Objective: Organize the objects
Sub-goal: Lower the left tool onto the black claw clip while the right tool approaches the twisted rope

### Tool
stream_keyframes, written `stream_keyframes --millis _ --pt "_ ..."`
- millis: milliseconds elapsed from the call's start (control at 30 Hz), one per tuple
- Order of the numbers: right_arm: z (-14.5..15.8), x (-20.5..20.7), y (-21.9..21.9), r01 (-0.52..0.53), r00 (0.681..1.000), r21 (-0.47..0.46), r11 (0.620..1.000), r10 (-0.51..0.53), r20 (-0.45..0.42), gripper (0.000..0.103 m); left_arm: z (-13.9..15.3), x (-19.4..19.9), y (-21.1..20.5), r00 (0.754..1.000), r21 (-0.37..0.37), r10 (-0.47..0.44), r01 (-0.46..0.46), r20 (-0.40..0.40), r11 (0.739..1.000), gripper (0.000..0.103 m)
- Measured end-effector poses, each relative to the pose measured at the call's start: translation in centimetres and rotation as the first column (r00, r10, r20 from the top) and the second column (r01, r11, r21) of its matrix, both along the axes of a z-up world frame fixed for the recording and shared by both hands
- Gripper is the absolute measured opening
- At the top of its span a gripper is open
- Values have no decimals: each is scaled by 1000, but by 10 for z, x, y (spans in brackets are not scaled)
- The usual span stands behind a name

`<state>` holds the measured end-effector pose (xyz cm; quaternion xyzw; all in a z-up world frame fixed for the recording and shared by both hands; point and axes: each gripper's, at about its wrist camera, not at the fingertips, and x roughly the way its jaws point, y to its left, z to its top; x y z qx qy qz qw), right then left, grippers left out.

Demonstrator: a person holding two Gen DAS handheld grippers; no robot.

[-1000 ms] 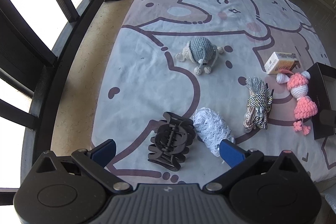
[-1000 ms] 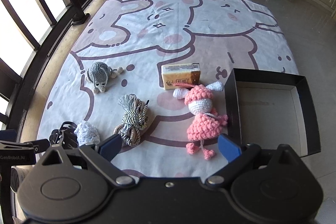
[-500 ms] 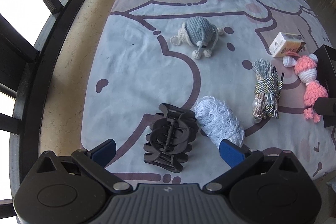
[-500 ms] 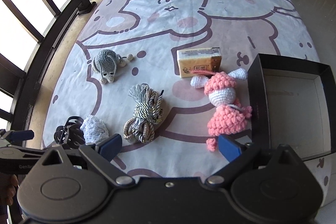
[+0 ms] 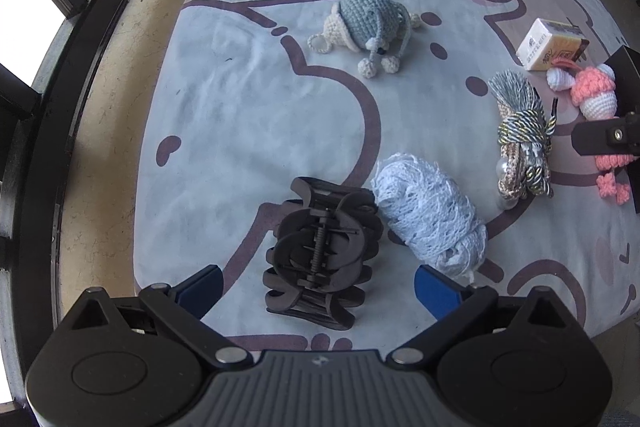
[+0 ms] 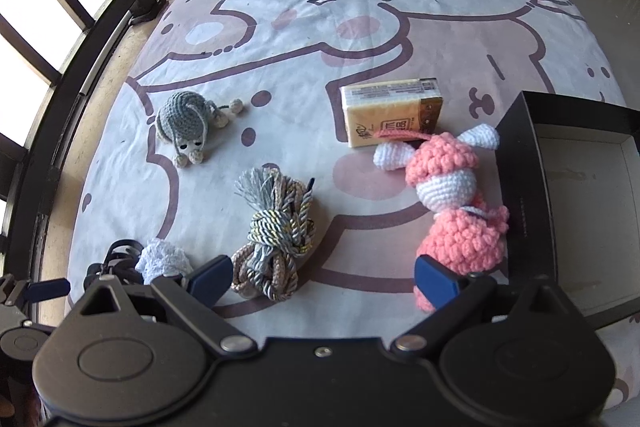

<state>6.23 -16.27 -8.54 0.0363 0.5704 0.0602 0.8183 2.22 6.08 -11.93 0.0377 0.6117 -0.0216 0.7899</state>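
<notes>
A cartoon-bear cloth (image 6: pixel 360 39) covers the floor beside dark window railings (image 5: pixel 56 75), and everything is laid out on it around a black box (image 6: pixel 520 187) standing open at the right edge. Right against the box's near wall lies a pink crochet doll (image 6: pixel 456 211), with a yellow tissue pack (image 6: pixel 392 111) just behind the doll's head. Further from the box sits a knotted bundle of cord (image 6: pixel 276 231), then a white lace bundle (image 5: pixel 428 211) touching a black hair claw clip (image 5: pixel 324 251), the farthest of that row. A grey crochet mouse (image 5: pixel 368 23) rests well apart from the box, toward the back of the cloth.

The left gripper (image 5: pixel 316 287) hangs over the claw clip, its blue fingers spread wide to either side of it and holding nothing. The right gripper (image 6: pixel 320 275) is likewise spread wide and empty, one finger near the cord, the other over the doll's lower end.
</notes>
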Motion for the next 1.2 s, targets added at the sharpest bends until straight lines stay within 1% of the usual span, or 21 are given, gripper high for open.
stream_keyframes --millis 133,233,367,533,600,667,767,833,1000,1100,1133,1167,1200 --pt "-11 7 0 19 1000 8 1000 -19 -11 98 -13 2 4 1000 -2 6 -6 -22 1000 96" --pt "-17 11 5 9 1000 3 1000 -9 -20 98 -20 4 6 999 -8 14 -14 -29 1000 94" --pt "-26 14 10 4 1000 0 1000 -4 -26 98 -26 6 5 999 -33 6 -7 -32 999 93" --pt "-35 20 7 38 999 8 999 -37 -37 96 -29 10 3 1000 -59 3 -5 -28 998 86" --pt "-40 22 5 61 997 21 998 -60 -50 95 -30 11 1 1000 -60 -2 0 -24 998 85" --pt "-45 23 3 84 995 40 996 -81 -64 89 -31 12 0 1000 -55 -6 5 -19 998 84" --pt "-51 24 0 121 990 106 987 -111 -89 85 -30 14 -1 1000 -50 -8 8 -8 999 83" --pt "-53 25 0 135 987 130 982 -123 -101 84 -30 16 2 1000 -46 -15 15 -1 999 79" --pt "-55 25 11 110 989 145 983 -93 -115 83 -30 16 4 999 -41 -33 33 5 999 75" --pt "-56 24 16 89 990 151 985 -71 -119 83 -28 13 5 1000 -47 -28 28 8 998 68" --pt "-56 24 17 80 991 150 985 -63 -116 80 -27 13 7 1000 -56 -22 23 7 998 68" --pt "-55 24 17 68 993 158 985 -51 -110 73 -27 13 9 1000 -66 -14 14 5 998 68" --pt "-55 24 17 62 993 172 983 -44 -108 69 -27 13 10 1000 -74 -3 3 4 997 68"
